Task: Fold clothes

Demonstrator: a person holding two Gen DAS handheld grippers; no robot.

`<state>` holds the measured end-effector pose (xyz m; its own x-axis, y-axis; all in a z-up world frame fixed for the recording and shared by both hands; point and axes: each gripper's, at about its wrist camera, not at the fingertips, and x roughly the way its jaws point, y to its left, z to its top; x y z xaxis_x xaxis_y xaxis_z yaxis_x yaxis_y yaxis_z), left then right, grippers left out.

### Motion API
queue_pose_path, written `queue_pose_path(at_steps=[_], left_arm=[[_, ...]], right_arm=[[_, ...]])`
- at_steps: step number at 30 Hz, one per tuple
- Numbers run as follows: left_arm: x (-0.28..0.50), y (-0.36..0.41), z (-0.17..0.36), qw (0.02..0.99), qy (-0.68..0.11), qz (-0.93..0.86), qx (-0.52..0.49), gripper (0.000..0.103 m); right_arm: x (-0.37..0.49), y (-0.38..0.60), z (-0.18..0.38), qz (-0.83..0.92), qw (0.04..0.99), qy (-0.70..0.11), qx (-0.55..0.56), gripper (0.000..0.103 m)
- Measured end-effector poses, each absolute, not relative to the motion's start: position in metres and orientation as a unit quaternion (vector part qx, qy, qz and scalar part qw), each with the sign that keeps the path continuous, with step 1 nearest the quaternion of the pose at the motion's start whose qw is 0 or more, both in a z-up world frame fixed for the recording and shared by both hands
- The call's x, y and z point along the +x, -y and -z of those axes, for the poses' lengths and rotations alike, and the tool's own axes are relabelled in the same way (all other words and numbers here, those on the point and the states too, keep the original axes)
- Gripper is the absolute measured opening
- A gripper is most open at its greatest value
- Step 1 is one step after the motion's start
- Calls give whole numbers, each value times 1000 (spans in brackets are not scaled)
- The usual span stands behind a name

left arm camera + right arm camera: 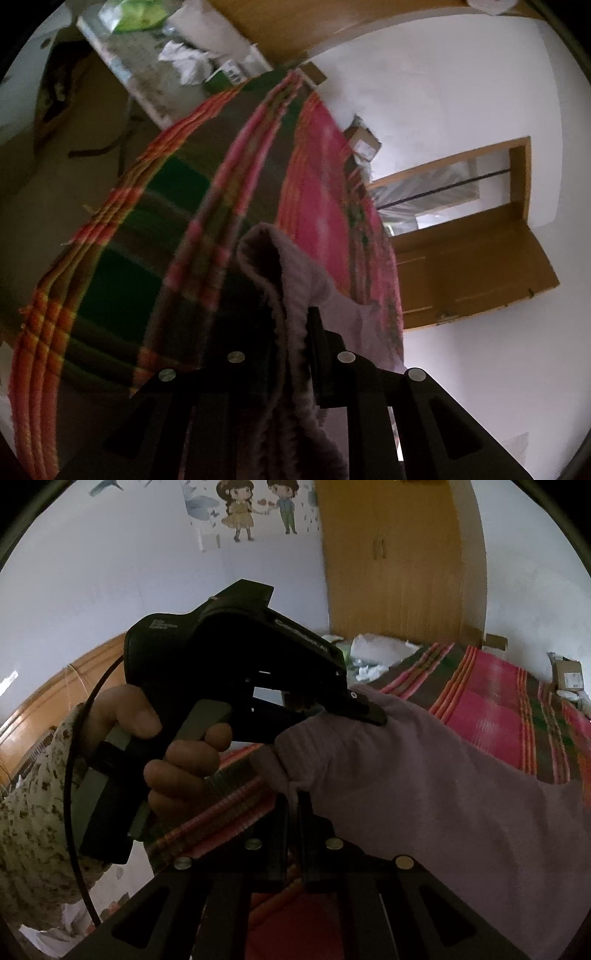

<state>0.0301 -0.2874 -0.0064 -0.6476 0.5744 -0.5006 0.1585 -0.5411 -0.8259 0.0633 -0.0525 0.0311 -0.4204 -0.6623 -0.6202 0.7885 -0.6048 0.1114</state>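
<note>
A pale lilac fleece garment (424,775) is held up above a bed covered by a pink, green and orange striped blanket (491,709). My right gripper (295,797) is shut on a bunched corner of the garment. The left gripper (364,707) appears in the right wrist view, held by a person's hand (184,753), and its tips are clamped on the garment's upper edge. In the left wrist view, my left gripper (295,332) is shut on a thick fold of the lilac garment (291,273), which loops up over the fingers and hides the left fingertip.
The striped blanket (155,236) fills the left wrist view. Plastic bags and paper (184,59) lie at the bed's far end. A wooden wardrobe (395,554) and cardboard boxes (569,675) stand by the white wall. A wooden window frame (461,229) is to the right.
</note>
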Motion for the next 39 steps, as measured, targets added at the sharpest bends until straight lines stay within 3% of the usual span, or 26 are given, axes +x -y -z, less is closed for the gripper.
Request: queue_pose_path(at_steps=[16,39], left_arm=[[0,217,-47,185,411,-800,-396,16],[-50,110,-64,248,358,-791,-430,17]], right_arm=[[69,-26,-67,859,421,-22,292,5],[49,-131,-80,890,357,61,276,5]])
